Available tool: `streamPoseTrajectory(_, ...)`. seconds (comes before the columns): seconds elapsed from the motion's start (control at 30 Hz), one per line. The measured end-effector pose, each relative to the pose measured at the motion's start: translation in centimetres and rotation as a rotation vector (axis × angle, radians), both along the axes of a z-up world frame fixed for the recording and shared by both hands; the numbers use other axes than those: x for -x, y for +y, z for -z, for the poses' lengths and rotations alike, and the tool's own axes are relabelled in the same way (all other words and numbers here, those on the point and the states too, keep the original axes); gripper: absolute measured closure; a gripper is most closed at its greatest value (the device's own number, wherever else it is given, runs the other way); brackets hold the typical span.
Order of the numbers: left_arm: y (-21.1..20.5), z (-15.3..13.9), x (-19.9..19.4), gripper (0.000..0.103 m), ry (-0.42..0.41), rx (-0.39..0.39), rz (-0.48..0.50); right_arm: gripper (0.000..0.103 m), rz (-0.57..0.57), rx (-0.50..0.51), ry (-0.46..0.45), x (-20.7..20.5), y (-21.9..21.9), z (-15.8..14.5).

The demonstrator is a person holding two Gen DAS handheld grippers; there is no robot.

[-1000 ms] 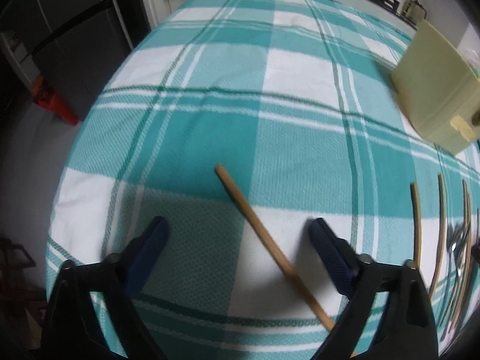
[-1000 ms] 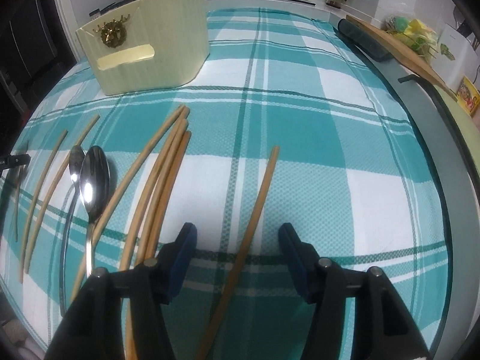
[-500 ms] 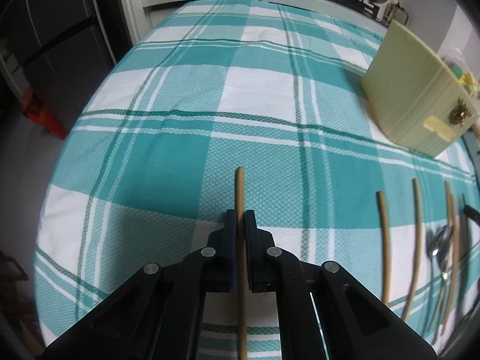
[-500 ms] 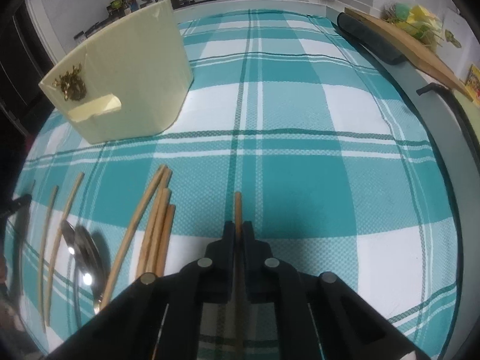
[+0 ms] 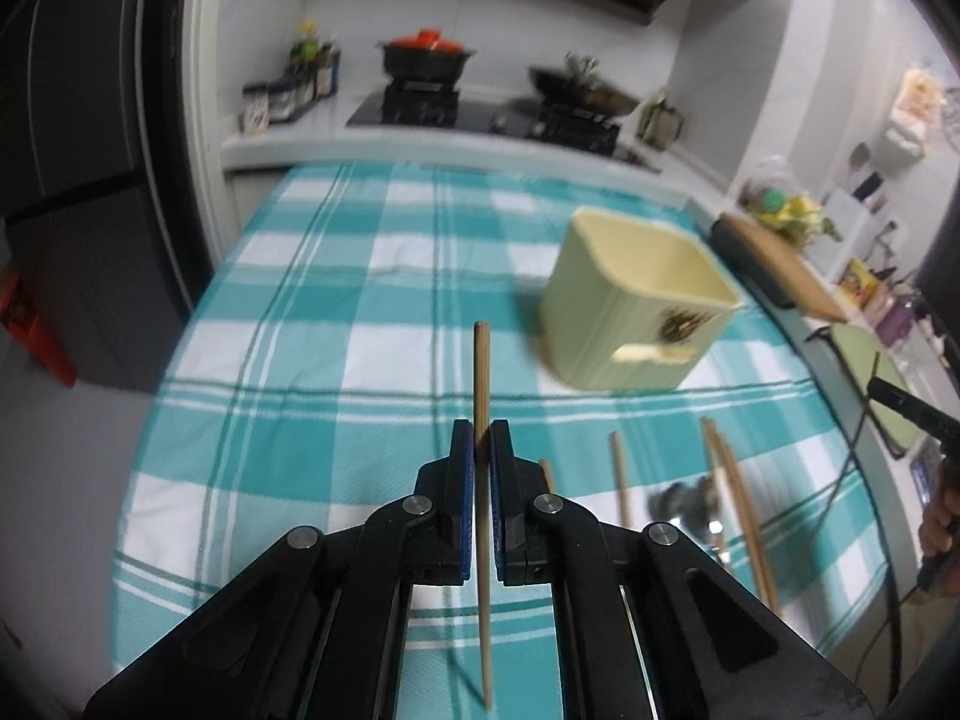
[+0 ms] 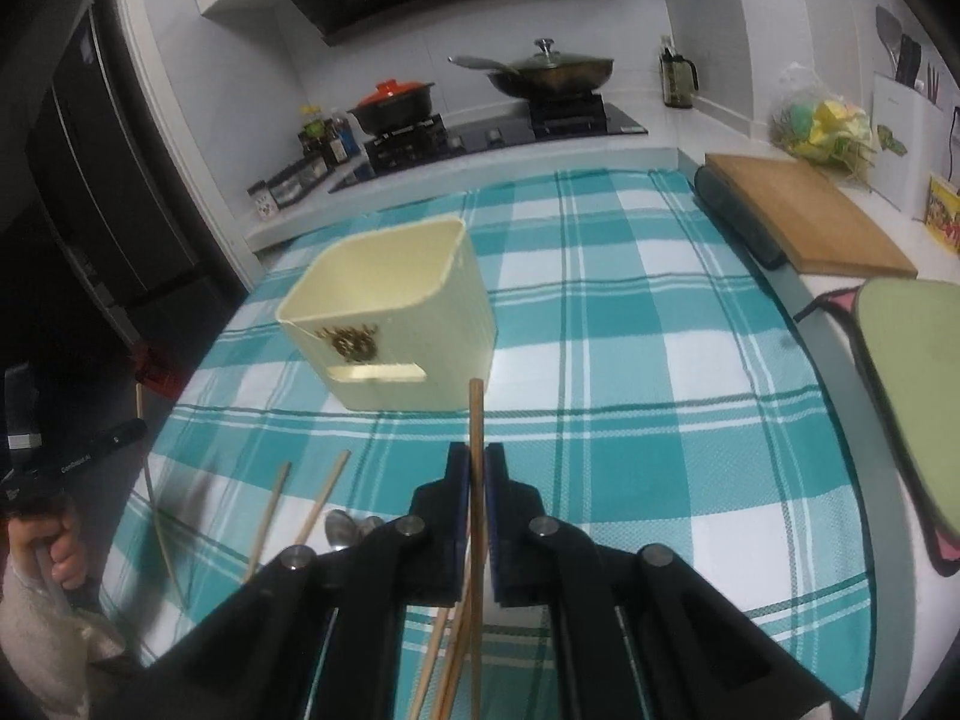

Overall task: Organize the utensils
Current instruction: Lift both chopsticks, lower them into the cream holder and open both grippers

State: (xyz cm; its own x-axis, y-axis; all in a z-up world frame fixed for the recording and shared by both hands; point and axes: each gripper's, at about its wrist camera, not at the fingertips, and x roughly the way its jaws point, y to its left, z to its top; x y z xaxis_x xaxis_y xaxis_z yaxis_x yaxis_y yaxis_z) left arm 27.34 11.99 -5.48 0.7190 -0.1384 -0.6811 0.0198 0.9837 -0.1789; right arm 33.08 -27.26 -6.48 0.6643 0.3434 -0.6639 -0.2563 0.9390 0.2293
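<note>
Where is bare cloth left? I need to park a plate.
Free: the cloth right of the cream holder, toward the cutting board, and behind the holder. Crowded: the near left, where loose chopsticks and spoons lie.

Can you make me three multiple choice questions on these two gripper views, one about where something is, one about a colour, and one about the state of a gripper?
1. Where does the cream holder stand?
A. on the checked tablecloth
B. on the stove
C. on the wooden board

2. What colour is the lid of the pot on the left burner?
A. green
B. orange-red
C. white

3. What is the left gripper doing?
A. open over a spoon
B. shut on nothing
C. shut on a chopstick

Answers: 1 A, the holder's base rests on the cloth. 2 B, the lid shows orange-red. 3 C, the stick runs between the closed fingers.
</note>
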Motion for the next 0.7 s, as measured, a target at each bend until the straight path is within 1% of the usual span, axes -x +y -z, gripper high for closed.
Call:
streamPoseTrajectory(0.17,-0.5,-4.0,1.6,0.1,-0.103,0.018,0.024,0.098,-0.006,0.006,-0.138,3.6,0.8,-3.9)
streamPoseTrajectory(0.33,-0.6,-7.5,0.6,0.1,-0.169,0.046,0.032,0.098,-0.003,0.021,-0.257,4.4,2.2,-7.1)
streamPoseTrajectory(0.47,-0.7,-11.1,-1.0,0.1,-0.235,0.058,0.038,0.098,-0.008,-0.001,-0.303,3.0,3.1,-9.9)
streamPoseTrajectory(0.7,-2.8,-17.4,-6.3,0.1,-0.349,0.064,0.054,0.098,-0.007,-0.037,-0.4,-2.3,5.0,-16.5)
